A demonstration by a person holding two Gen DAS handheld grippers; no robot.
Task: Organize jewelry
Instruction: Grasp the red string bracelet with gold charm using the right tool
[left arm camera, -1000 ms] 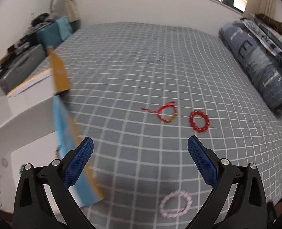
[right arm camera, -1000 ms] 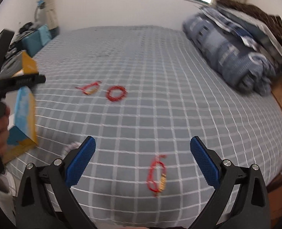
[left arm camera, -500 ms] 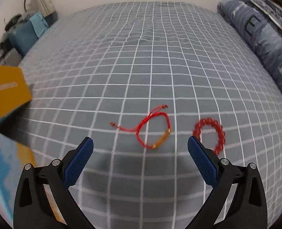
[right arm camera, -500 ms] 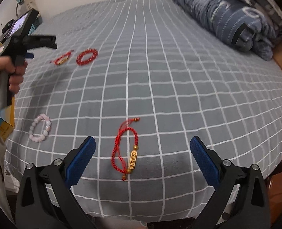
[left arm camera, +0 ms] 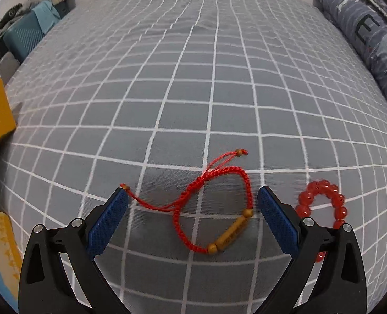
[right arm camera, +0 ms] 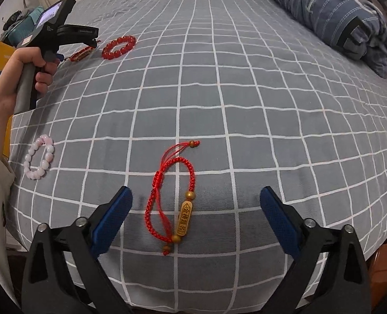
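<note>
Left gripper (left arm camera: 193, 196) spread wide over red braided cord bracelet with wooden barrel bead (left arm camera: 214, 209) on grey checked bedspread (left arm camera: 193, 91); contact unclear. Right gripper (right arm camera: 196, 198) wide above a similar engraved-bead bracelet (right arm camera: 172, 198).
</note>
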